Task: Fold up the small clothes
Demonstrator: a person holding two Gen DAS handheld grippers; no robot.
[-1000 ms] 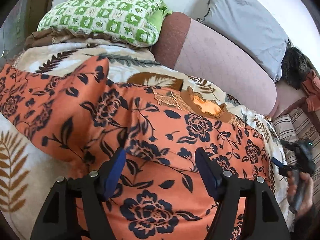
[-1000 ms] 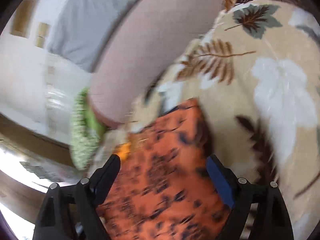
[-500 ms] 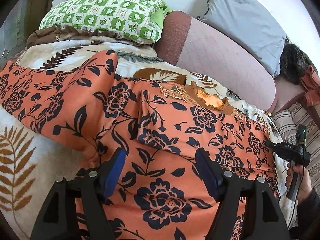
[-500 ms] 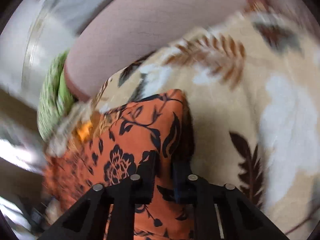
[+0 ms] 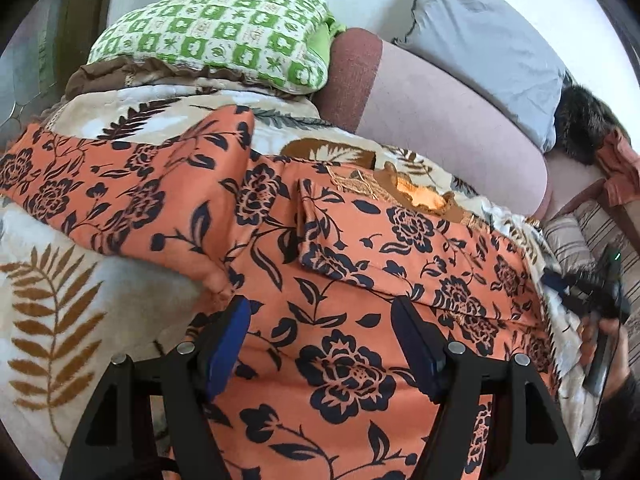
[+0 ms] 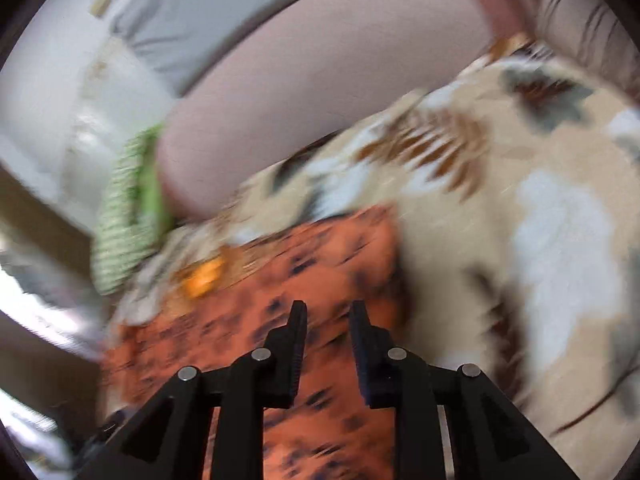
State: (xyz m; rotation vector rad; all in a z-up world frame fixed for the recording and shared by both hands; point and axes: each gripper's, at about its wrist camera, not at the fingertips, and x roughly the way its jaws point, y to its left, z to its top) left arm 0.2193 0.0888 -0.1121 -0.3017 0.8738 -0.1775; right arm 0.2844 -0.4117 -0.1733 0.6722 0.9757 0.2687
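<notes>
Orange floral top (image 5: 344,280) lies spread on the leaf-print blanket (image 5: 52,320) (one sleeve folded inward), left gripper (image 5: 320,344) gaping above its hem, right gripper (image 6: 326,320) narrowly parted, holding nothing; the loose fold could slide open if dragged.

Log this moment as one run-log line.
left gripper: open, over orange floral garment | right gripper: slightly open, over same garment | right sleeve folded in

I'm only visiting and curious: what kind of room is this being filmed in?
Most likely a bedroom or living room at home: a green checked pillow, a leaf-print blanket and a padded pink backrest, with an orange floral garment spread out.
</notes>
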